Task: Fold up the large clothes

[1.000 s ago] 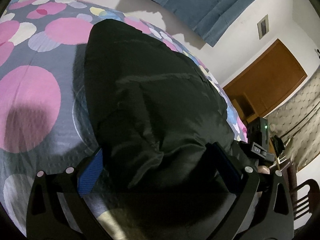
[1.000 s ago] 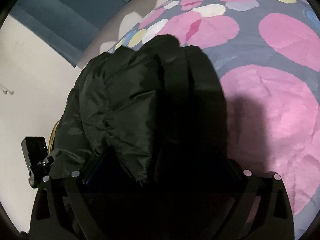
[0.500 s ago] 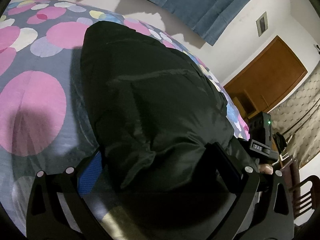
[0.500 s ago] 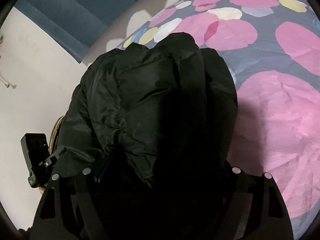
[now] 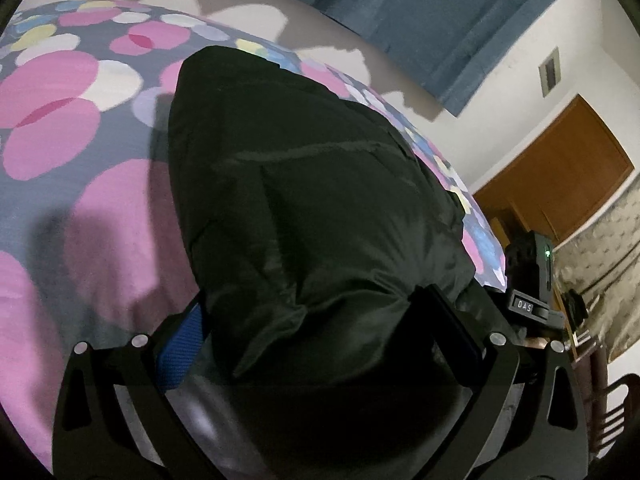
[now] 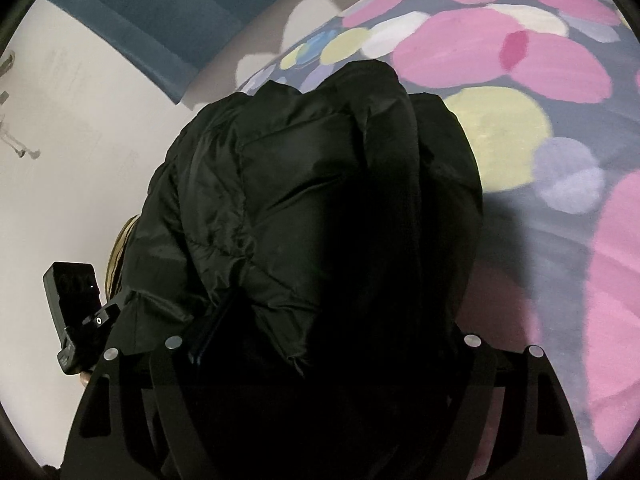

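A black puffer jacket [image 5: 304,200] lies bunched on a bed with a pink and grey spotted cover [image 5: 60,148]. My left gripper [image 5: 320,332] has its jaws wide around the near edge of the jacket, the padding bulging between the blue pad [image 5: 180,344] and the right finger. In the right wrist view the same jacket [image 6: 304,200] fills the middle, and my right gripper [image 6: 320,344] is closed on a thick fold of it; its fingertips are buried in the fabric.
The bed cover [image 6: 560,80] stretches right of the jacket. A blue curtain [image 5: 440,8] hangs behind the bed. A brown wooden door [image 5: 560,172] and a chair [image 5: 616,408] stand at the right. The other gripper shows at the edge of each view [image 6: 72,312].
Both grippers have carried the jacket's near edge forward over the bed, so the jacket reaches farther up the cover and more of the curtain and wall shows.
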`<state>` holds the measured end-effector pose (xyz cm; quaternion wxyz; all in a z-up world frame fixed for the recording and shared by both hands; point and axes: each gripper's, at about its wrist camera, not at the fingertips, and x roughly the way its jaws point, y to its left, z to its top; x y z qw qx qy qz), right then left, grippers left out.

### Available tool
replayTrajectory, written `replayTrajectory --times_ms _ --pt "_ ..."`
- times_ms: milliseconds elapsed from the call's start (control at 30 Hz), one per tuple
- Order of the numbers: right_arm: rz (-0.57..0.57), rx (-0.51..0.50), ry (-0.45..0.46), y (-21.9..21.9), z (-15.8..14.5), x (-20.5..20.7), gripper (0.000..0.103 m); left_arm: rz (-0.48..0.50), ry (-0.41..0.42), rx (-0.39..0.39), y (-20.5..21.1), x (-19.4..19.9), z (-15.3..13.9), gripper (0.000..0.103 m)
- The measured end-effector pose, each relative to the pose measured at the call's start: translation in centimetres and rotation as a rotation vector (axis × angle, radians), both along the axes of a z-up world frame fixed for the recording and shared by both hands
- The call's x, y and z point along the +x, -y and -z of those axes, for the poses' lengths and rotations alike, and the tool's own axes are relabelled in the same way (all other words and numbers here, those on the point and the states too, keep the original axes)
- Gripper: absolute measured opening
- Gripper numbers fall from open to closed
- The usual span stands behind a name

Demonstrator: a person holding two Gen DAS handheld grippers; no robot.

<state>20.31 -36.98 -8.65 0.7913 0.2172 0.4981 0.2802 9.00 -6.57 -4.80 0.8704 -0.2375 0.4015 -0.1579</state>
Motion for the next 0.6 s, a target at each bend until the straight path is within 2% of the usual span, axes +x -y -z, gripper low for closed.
replayTrajectory --times_ms 367,600 --pt "-0.079 0.015 -0.013 -7.8 0.3 3.4 0.080 -0.080 -0.008 0.020 -6.3 -0.6 -0.2 0.101" --pt "-0.095 0.035 -0.026 -10.1 0.6 4.4 0.080 -0.107 -0.017 0.037 -9.0 0.5 -0.3 0.101"
